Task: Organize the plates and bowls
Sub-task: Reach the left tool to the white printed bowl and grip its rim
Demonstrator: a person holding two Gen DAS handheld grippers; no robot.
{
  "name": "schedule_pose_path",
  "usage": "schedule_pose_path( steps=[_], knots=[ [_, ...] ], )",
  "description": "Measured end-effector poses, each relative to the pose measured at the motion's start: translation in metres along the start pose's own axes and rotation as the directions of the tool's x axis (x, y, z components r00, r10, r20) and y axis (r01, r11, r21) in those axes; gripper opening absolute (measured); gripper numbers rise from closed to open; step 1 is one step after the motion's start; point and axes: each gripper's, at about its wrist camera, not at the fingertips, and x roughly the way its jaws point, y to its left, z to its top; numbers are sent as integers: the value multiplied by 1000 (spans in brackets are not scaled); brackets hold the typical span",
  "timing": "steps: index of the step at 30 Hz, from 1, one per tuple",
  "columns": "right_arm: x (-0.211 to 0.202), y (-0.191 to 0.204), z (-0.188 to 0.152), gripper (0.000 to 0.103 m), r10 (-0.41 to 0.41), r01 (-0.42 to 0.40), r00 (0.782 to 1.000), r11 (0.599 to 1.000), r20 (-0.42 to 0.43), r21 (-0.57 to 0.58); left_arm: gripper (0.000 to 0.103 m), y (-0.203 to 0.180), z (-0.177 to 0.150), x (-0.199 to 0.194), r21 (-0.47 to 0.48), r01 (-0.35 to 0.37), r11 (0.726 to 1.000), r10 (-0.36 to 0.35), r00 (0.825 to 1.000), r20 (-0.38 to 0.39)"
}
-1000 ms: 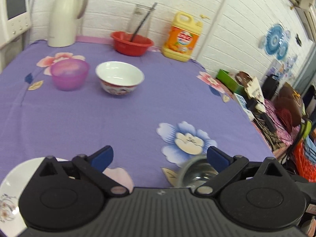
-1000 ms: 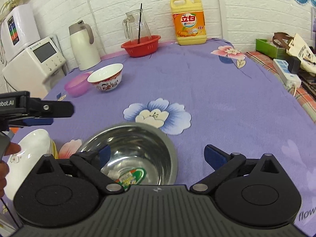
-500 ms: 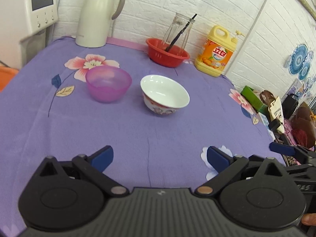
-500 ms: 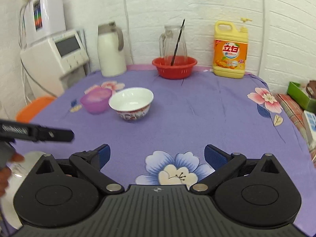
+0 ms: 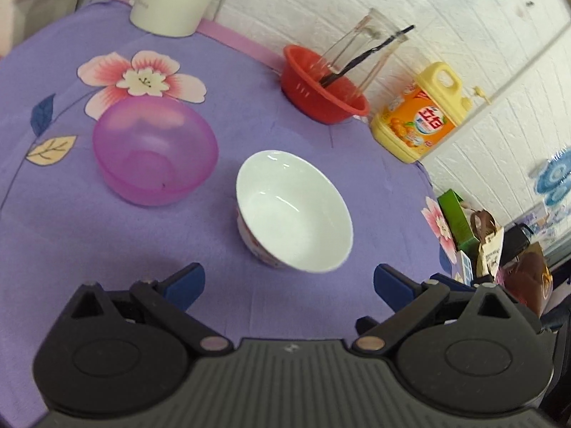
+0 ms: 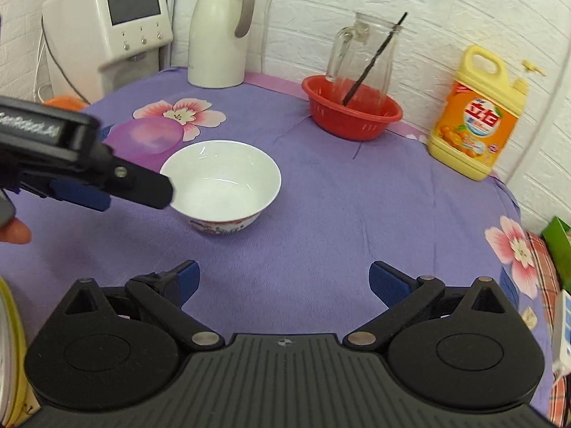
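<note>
A white ceramic bowl (image 5: 294, 210) with a red pattern outside stands on the purple flowered tablecloth (image 5: 71, 242); it also shows in the right wrist view (image 6: 223, 185). A translucent pink plastic bowl (image 5: 153, 151) stands to its left, partly hidden behind the left gripper in the right wrist view (image 6: 146, 139). My left gripper (image 5: 289, 281) is open and empty, just short of the white bowl. My right gripper (image 6: 283, 278) is open and empty, a little nearer than the bowl. The left gripper's body (image 6: 82, 164) reaches in from the left beside the bowl.
A red basket (image 6: 351, 114) with a glass jug (image 6: 364, 57) stands at the back. A white thermos (image 6: 219, 32), a yellow detergent bottle (image 6: 478, 114) and a white appliance (image 6: 110, 25) are along the wall. A plate edge (image 6: 10, 349) shows at the lower left.
Both grippers have moved forward over the table toward the white bowl, which now looks much larger. The steel bowl and white plate near the front have dropped out of view.
</note>
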Motion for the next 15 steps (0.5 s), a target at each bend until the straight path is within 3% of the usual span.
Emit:
schedule_pose_path(
  steps=[6, 15],
  knots=[
    [45, 1, 14, 103, 55, -57, 998, 997, -45, -46, 99, -1, 15, 33, -74, -41, 996, 41, 999, -8],
    [66, 8, 16, 103, 120, -126, 988, 990, -93, -62, 99, 10, 16, 49, -45, -69, 997, 68, 997, -27]
  ],
)
